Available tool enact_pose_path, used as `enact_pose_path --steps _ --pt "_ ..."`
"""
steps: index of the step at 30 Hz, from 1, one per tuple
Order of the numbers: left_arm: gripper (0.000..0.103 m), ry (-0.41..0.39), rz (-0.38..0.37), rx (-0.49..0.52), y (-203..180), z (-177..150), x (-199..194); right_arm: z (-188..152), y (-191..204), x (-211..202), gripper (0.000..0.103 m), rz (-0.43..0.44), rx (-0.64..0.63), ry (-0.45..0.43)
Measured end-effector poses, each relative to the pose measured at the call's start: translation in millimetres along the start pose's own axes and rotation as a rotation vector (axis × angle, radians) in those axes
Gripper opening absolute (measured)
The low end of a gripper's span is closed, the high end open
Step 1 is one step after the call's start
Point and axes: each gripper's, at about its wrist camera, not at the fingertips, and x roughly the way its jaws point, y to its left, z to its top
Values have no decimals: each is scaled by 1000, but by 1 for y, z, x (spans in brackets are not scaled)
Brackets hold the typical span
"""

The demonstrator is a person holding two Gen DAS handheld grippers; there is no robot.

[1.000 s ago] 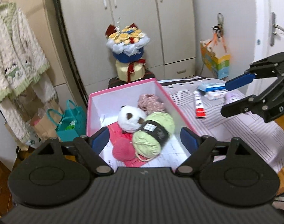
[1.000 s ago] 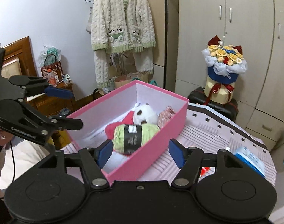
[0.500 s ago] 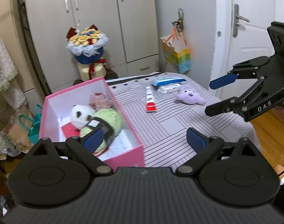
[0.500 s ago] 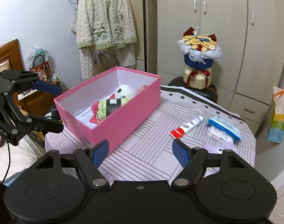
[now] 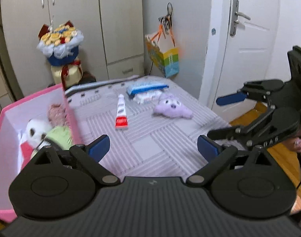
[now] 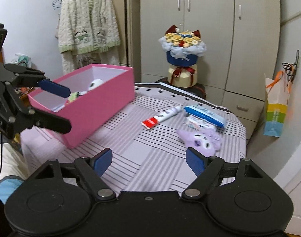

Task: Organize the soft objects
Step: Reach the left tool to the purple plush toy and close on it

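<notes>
A purple plush toy (image 5: 171, 108) (image 6: 201, 140) lies on the striped table, at its right side. The pink box (image 5: 70, 108) (image 6: 95, 106) on the left holds a panda plush (image 5: 35, 132), a green yarn ball (image 5: 59, 136) and a pink fuzzy piece (image 5: 56, 113). My left gripper (image 5: 152, 148) hovers over the table's middle, jaws wide and closing a little, with nothing between them. My right gripper (image 6: 149, 160) hangs near the front edge, short of the purple plush, its jaws opening and empty.
A toothpaste tube (image 5: 121, 112), a blue packet (image 5: 146, 87) and a small white packet (image 5: 146, 97) lie behind the plush. A bouquet (image 6: 182, 47) stands behind the table, and a striped gift bag (image 6: 276, 116) hangs on the right. The table edge drops off to the right.
Both views have swung right, from the pink box toward the table's middle. The purple plush has come closer in view. Both grippers' jaws stand wider than a second ago.
</notes>
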Motion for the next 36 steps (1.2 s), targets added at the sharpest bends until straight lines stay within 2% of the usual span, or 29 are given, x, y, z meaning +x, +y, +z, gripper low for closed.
enact_pose_path --steps 3,8,12,15,18,24,28,29,32,33,36 --pt "93 -46 61 31 -10 -2 21 -8 -13 10 85 -24 -17 -23" --pt "93 -14 -7 -43 -11 4 60 -17 -33 39 85 -35 -31 -32" --pt "93 -29 -24 -72 -13 13 89 -25 -50 64 85 -12 -19 -11" --pt "92 -39 -20 -121 -11 24 117 -28 -65 84 85 -43 14 8" --pt "85 -9 -37 -183 -5 35 149 -28 -80 104 85 -66 33 29" --pt "72 35 -43 -278 2 49 203 -26 -104 132 83 -27 143 104" --pt "71 44 -49 -304 0 50 226 -28 -111 134 83 -16 209 66" --pt "66 53 -53 -307 0 49 231 -28 -112 135 82 -13 214 59" --pt "54 93 -72 -334 3 44 243 -28 -110 137 75 -18 206 54" --pt "51 102 -89 -354 5 41 245 -28 -110 138 70 -20 201 53" --pt "43 100 -123 -380 8 37 244 -29 -103 138 62 -43 167 54"
